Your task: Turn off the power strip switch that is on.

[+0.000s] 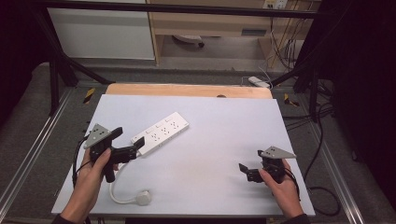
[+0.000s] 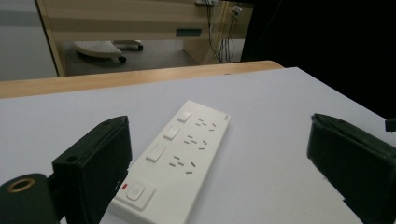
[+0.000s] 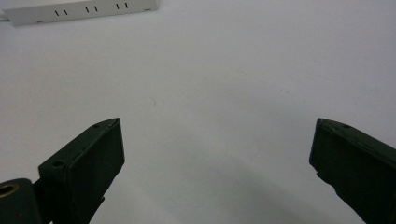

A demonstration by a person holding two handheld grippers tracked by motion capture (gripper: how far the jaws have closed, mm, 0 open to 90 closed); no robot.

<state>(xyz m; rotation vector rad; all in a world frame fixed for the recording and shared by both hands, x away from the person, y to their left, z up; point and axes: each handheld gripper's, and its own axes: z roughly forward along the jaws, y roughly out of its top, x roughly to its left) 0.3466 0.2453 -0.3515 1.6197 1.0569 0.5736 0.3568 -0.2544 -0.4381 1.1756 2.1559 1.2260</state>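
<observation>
Two grippers hover over a pale grey table top (image 1: 219,135): the left gripper (image 1: 128,144), jaws wide, sits just beside the white power strip (image 1: 161,132) at nine o'clock; the right gripper (image 1: 250,169), jaws wide, hangs at four o'clock. Wooden shelving (image 1: 210,23) stands at twelve.

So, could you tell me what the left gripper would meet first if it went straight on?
Most likely the power strip: it lies just ahead between the open jaws of the left gripper, switch end nearest.
</observation>
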